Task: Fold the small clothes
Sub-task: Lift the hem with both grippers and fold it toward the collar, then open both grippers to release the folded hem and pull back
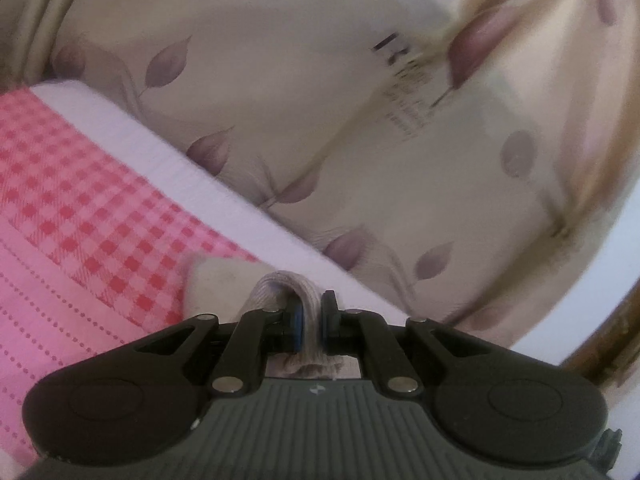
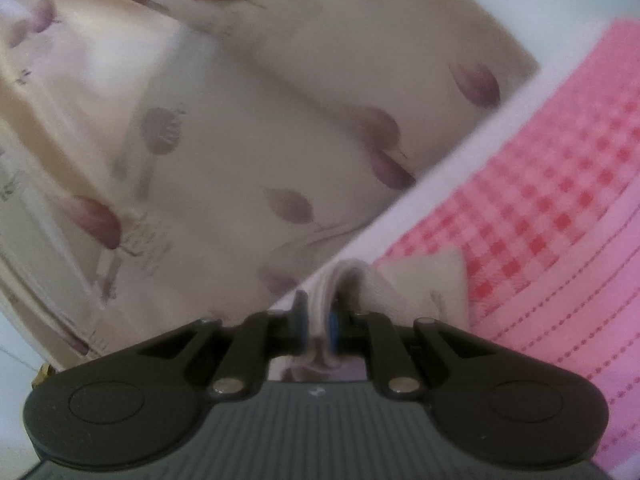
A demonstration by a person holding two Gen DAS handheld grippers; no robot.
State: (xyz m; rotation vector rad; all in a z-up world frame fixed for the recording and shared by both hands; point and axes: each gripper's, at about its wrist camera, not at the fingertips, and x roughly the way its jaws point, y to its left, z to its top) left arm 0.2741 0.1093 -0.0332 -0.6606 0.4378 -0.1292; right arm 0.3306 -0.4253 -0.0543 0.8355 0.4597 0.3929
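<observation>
The left claw [image 1: 312,322] is clamped narrow on a fold of a small beige garment [image 1: 280,284], the ribbed cloth looping up over its blue-padded fingertips and bunching behind them near the claw's body. A flat corner of the same garment lies just to the left on a pink checked cloth [image 1: 80,208] with dotted stripes, bordered by a white band [image 1: 200,176]. The right claw [image 2: 316,318] is likewise pinched tight on a fold of the beige garment [image 2: 424,280], whose loose corner spreads to the right over the pink checked cloth [image 2: 540,208]. Beyond the white band [image 2: 460,160] in both views hangs a cream fabric printed with mauve leaves [image 1: 280,80], blurred in both views.
</observation>
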